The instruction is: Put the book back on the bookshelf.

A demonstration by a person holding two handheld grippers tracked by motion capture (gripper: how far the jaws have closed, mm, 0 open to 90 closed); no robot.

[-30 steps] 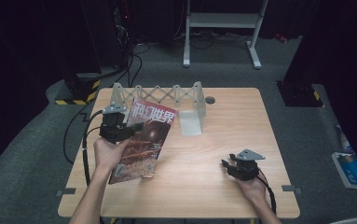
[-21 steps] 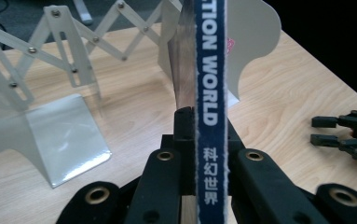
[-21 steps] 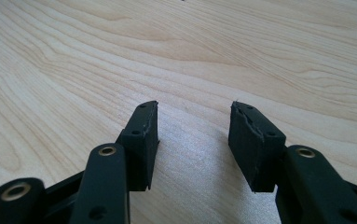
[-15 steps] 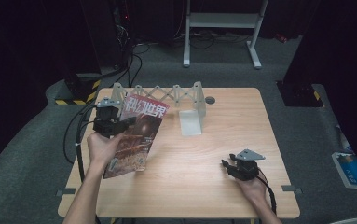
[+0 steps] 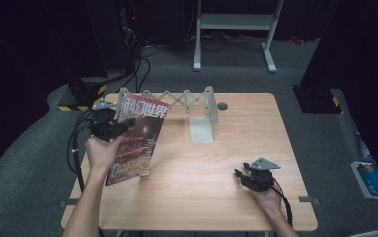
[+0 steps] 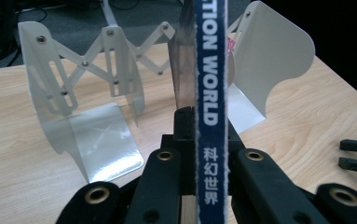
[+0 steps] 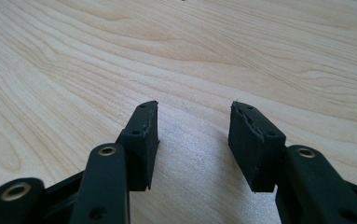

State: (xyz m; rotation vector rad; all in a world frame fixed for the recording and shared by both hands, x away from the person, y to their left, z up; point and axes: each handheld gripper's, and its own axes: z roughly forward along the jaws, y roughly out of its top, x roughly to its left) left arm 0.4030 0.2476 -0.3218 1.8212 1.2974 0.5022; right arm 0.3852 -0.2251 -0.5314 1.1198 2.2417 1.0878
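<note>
The magazine (image 5: 138,139) is held up on its edge over the left part of the worktop (image 5: 216,187), tilted, with its upper corner near the expandable book rack (image 5: 176,101) at the far side. The left gripper (image 5: 108,129) is clamped on it: in the left gripper view the blue spine (image 6: 209,93) stands straight up between the two black jaws, which press on it from both sides. The lower corner of the magazine seems to hang near the wood, but I cannot tell if it touches.

What could go wrong, in my judgement: the grip is on a thin, soft spine, so the pages may sag or fan open, and the magazine may turn in the jaws if it is swung fast. If it goes toward the rack, the loose cover could catch on a white divider plate (image 6: 269,51) or on the crossing metal strips, and push the light rack instead of sliding in.

The right gripper (image 5: 255,177) rests low on the worktop near the front right, with its jaws parted and nothing between them; under it is bare wood (image 7: 213,46).

There is free room in the middle and on the right of the worktop. The left edge is close under the left hand (image 5: 101,150), and the rack stands close to the far edge.
</note>
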